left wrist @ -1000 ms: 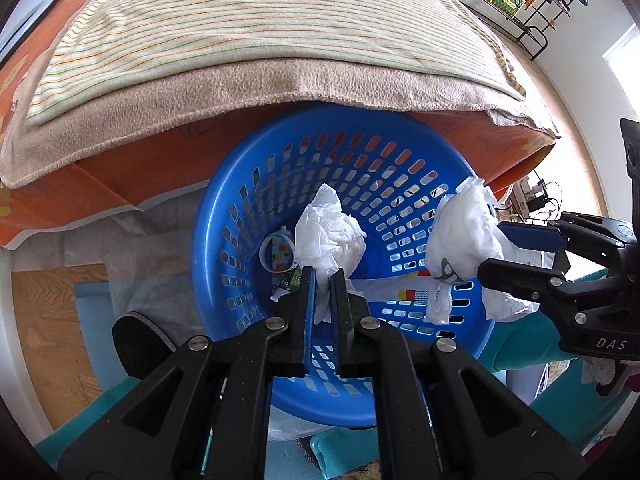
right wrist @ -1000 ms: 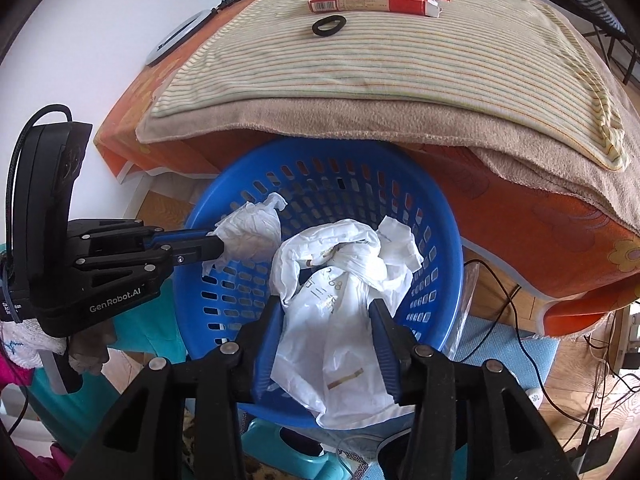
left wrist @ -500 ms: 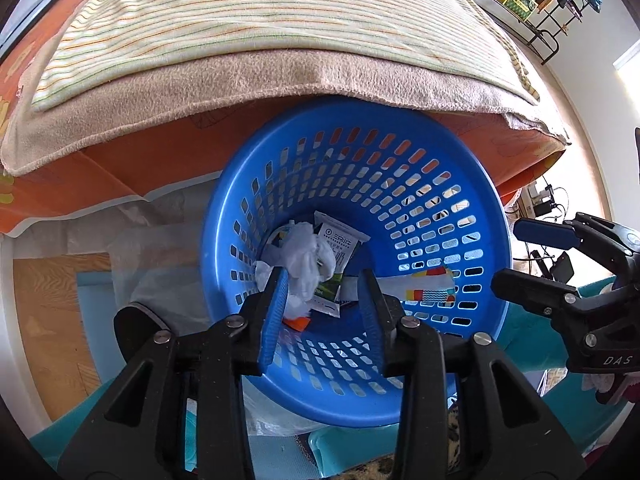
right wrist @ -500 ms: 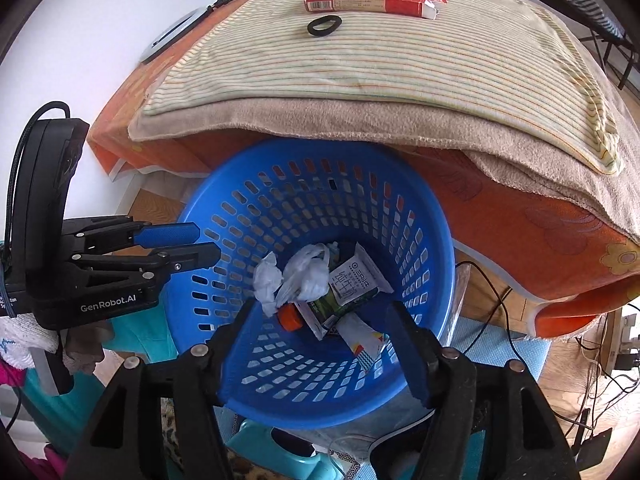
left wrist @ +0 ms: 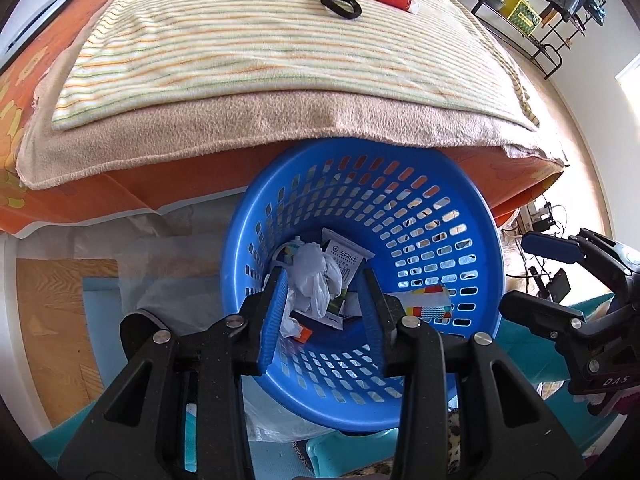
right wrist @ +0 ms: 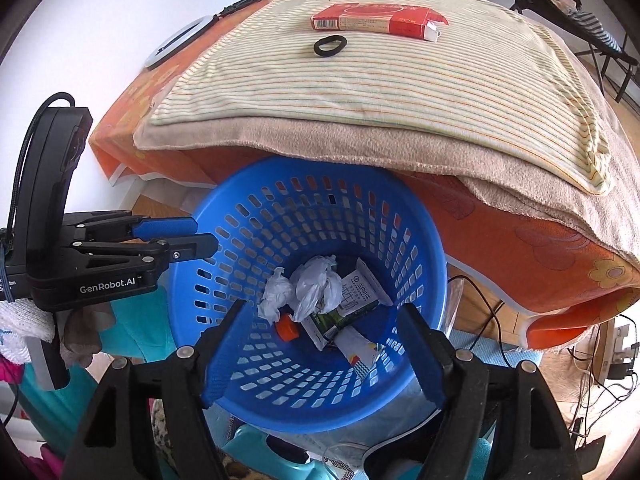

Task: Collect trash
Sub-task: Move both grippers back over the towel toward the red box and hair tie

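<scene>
bed point(right wrist: 400, 92) under a striped towel point(left wrist: 280, 52) carries a red box point(right wrist: 376, 21) and black ring point(right wrist: 329, 45) toward its far edge. blue basket point(right wrist: 424, 240) sits below the near edge, crumpled tissues point(right wrist: 316, 286) and wrappers point(right wrist: 356, 300) at its bottom. left tongs point(left wrist: 322, 320) and right tongs point(right wrist: 320, 352) hang spread and empty above it.

Left gripper point(left wrist: 324, 320) hangs with jaws apart above the blue basket point(left wrist: 472, 216), where crumpled white tissue point(left wrist: 316, 276) lies among wrappers
</scene>
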Demonstrator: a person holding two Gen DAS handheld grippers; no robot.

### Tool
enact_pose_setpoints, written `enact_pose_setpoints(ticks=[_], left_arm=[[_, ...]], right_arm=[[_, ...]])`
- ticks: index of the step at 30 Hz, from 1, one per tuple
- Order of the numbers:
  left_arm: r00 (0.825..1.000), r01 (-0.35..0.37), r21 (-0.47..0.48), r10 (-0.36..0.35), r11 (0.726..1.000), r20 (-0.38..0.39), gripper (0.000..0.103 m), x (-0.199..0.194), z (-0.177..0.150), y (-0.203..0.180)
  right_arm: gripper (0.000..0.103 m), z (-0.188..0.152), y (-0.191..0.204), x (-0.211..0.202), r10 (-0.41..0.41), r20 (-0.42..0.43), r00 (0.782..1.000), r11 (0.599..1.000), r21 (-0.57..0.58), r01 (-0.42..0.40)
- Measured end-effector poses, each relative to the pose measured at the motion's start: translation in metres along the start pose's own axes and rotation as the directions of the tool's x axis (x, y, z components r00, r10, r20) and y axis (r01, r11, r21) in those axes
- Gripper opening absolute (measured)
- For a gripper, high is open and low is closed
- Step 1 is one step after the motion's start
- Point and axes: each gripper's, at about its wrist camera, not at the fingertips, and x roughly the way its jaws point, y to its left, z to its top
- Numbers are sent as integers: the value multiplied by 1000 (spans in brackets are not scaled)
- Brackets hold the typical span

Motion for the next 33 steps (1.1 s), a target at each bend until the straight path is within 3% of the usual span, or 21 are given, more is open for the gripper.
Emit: enact_pose_setpoints(ticks=[5, 9, 12, 16, 22, 30, 33], left_arm=[[993, -15, 20, 12, 1000, 118, 37, -33, 19, -2], [987, -36, 30, 31, 999, 160, 37, -47, 32, 0], [989, -15, -21, 18, 1000, 148, 49, -45, 36, 10], [991, 50, -44, -44, 998, 125, 50, -44, 40, 15], [987, 66, 5, -66, 998, 146, 50, -50, 52, -5], [983, 47, 59, -56, 997, 177, 50, -52, 87, -20], [983, 48, 62, -58, 997, 174, 62, -45, 103, -24]], right_arm=[[77, 7, 5, -21, 0, 83, 997, 1000, -27, 2], [80, 13, 6, -28, 9, 118, 993, 1000, -24, -6], [81, 16, 4, -29, 14, 125, 992, 1000, -13, -13], [81, 19, 0, -34, 10, 139, 990, 1000, 0, -10], [81, 38, -14, -51, 5, 196, 981, 999, 37, -12], [87, 95, -47, -75, 24, 305, 952, 996, 74, -49], [87, 128, -59, -74, 21, 316, 949, 996, 76, -48]])
